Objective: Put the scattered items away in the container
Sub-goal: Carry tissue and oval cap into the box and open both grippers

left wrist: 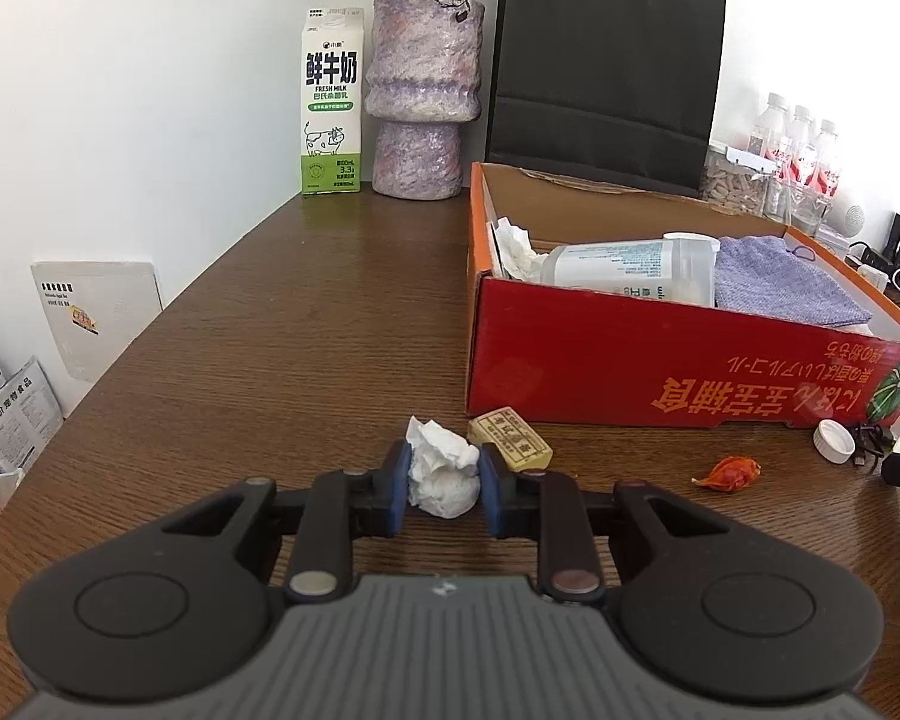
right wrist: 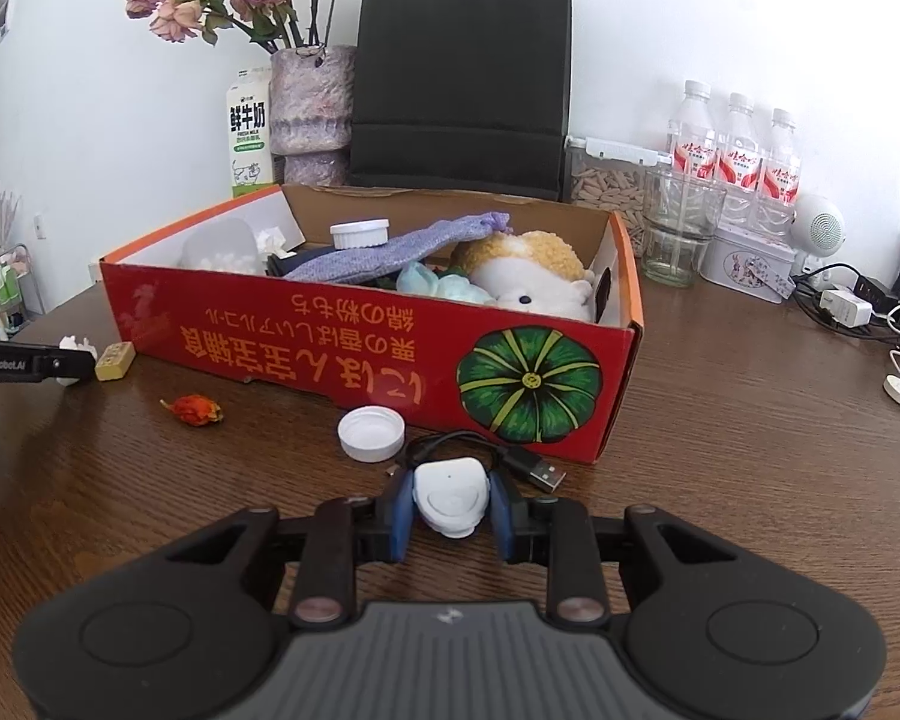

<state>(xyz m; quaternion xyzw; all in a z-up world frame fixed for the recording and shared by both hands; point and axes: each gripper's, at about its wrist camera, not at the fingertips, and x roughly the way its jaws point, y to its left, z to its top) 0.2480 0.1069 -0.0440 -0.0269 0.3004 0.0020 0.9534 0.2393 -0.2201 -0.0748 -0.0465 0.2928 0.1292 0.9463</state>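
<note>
Left wrist view is giving you the clearest writing: the milk carton (left wrist: 331, 102) against the wall reads "FRESH MILK" under large Chinese characters, and the red cardboard box (left wrist: 660, 360) is showing its orange print upside down. Your left gripper (left wrist: 444, 480) is pinching the crumpled white tissue (left wrist: 441, 474), blue pads pressing both its sides, right on the counter (left wrist: 270, 330) just before the box's near-left corner. The small yellow labelled block (left wrist: 510, 438) is lying just beside the tissue; its print is too small to read.

In the right wrist view your right gripper (right wrist: 452, 507) is squeezing a small white device (right wrist: 452, 495) between its pads, its black cable with USB plug (right wrist: 540, 471) trailing toward the box (right wrist: 330, 354). The white cap (right wrist: 371, 433) and an orange dried bud (right wrist: 195, 410) are lying loose nearby. "GenRobot.AI" is reading along the left gripper's finger (right wrist: 30, 362), which is covering most of the tissue there.
</note>
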